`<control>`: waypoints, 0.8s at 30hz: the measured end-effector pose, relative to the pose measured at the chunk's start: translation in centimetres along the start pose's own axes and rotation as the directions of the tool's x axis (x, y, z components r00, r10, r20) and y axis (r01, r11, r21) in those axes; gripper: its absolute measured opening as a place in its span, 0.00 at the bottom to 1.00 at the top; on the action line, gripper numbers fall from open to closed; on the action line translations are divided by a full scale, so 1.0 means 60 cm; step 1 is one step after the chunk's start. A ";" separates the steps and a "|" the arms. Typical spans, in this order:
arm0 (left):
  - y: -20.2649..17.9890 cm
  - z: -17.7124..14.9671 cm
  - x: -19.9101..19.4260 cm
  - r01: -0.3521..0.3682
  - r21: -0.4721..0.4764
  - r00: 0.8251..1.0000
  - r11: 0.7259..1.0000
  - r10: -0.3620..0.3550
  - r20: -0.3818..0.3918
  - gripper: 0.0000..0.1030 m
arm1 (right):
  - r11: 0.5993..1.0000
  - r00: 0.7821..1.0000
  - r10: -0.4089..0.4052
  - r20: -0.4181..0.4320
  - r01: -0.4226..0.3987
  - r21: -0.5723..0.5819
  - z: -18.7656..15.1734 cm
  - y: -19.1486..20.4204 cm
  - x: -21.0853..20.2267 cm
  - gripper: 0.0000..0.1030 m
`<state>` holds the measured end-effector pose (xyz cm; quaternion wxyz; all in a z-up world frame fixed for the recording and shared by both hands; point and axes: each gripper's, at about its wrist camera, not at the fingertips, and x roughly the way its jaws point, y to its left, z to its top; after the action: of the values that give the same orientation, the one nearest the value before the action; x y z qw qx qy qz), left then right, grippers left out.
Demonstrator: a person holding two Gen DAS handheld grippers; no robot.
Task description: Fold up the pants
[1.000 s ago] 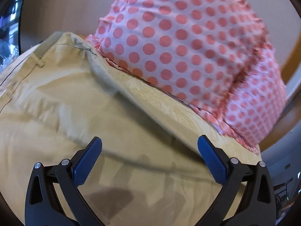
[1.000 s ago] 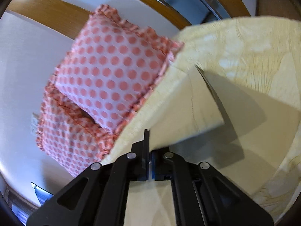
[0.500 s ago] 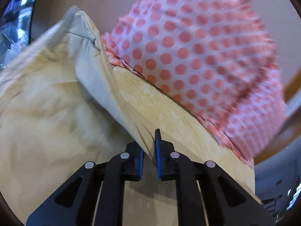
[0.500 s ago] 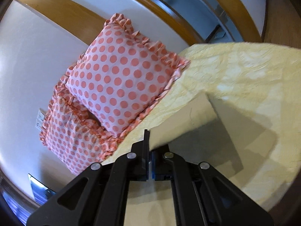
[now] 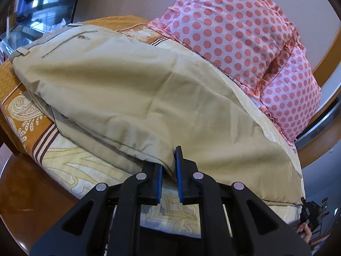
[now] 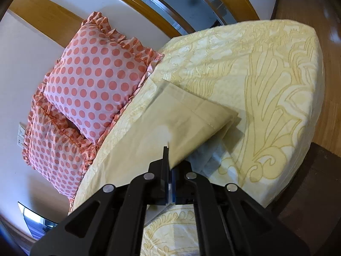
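Note:
The beige pants (image 5: 136, 98) lie lengthwise on the bed, waistband and back pocket at the far left of the left wrist view. My left gripper (image 5: 169, 166) is shut on the near edge of the pants around mid-length. In the right wrist view the leg end of the pants (image 6: 191, 119) lies on the bedspread, hems pointing right. My right gripper (image 6: 169, 162) is shut on the near edge of that leg end. The right gripper also shows small at the lower right of the left wrist view (image 5: 309, 211).
Two pink pillows with red dots (image 5: 245, 38) (image 6: 96, 81) lean against the wall behind the pants. The yellow patterned bedspread (image 6: 266, 74) has an orange border (image 5: 23, 115). The wooden floor (image 5: 32, 202) lies below the bed edge, and a wooden frame (image 6: 149, 6) runs behind.
My left gripper went from open to shut on the pants' edge and pulled back towards the near bed edge. The right gripper stayed shut on the leg end, which now lies lower and flatter.

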<state>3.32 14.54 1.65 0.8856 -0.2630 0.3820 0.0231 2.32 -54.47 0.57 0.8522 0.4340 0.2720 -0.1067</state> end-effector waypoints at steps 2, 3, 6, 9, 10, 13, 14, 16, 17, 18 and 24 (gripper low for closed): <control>-0.002 -0.001 0.005 0.005 0.001 1.000 1.000 -0.005 -0.009 0.11 | 1.000 1.000 -0.011 0.002 0.011 0.021 -0.001 -0.008 -0.006 0.01; 0.000 -0.004 0.005 0.012 0.002 1.000 1.000 -0.012 -0.006 0.11 | 1.000 1.000 -0.014 0.002 0.014 0.023 0.000 -0.007 -0.007 0.01; 0.001 -0.007 0.003 0.022 0.014 1.000 1.000 -0.022 -0.002 0.11 | 0.999 0.999 -0.047 -0.011 0.047 0.006 -0.007 -0.011 -0.007 0.01; 0.004 -0.009 -0.001 0.031 0.025 1.000 0.999 -0.031 -0.003 0.11 | 0.998 0.998 -0.062 -0.015 0.062 0.002 -0.011 -0.013 -0.007 0.02; 0.004 -0.010 -0.003 0.033 0.031 0.999 0.999 -0.033 -0.003 0.11 | 0.997 0.997 -0.074 -0.014 0.074 -0.007 -0.013 -0.012 -0.010 0.05; 0.004 -0.019 -0.019 0.041 0.068 0.999 0.997 -0.041 -0.001 0.16 | 0.992 0.992 -0.118 0.040 0.119 -0.037 -0.016 -0.004 -0.038 0.47; 0.004 -0.021 -0.024 0.042 0.075 0.999 0.996 -0.042 0.000 0.17 | 0.989 0.987 -0.135 0.090 0.140 -0.045 -0.016 -0.003 -0.055 0.60; 0.005 -0.028 -0.044 0.036 0.095 0.999 0.995 -0.037 0.009 0.20 | 0.974 0.966 -0.197 0.165 0.212 -0.078 -0.011 -0.001 -0.074 0.59; 0.004 -0.031 -0.057 0.030 0.109 0.999 0.994 -0.033 0.027 0.21 | 0.970 0.961 -0.214 0.174 0.231 -0.083 -0.008 -0.002 -0.074 0.56; 0.002 -0.032 -0.065 0.017 0.119 0.999 0.993 -0.022 0.046 0.23 | 0.969 0.961 -0.219 0.171 0.234 -0.077 -0.003 -0.006 -0.071 0.53; -0.031 -0.013 -0.101 -0.079 0.193 0.965 0.978 0.027 0.260 0.91 | 0.959 0.956 -0.252 0.152 0.268 -0.097 -0.004 -0.012 -0.030 0.40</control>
<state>-1.06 13.55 6.22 0.9486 -0.1564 0.2720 0.0420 0.45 -54.84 0.94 0.8714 0.3356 0.2727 -0.2319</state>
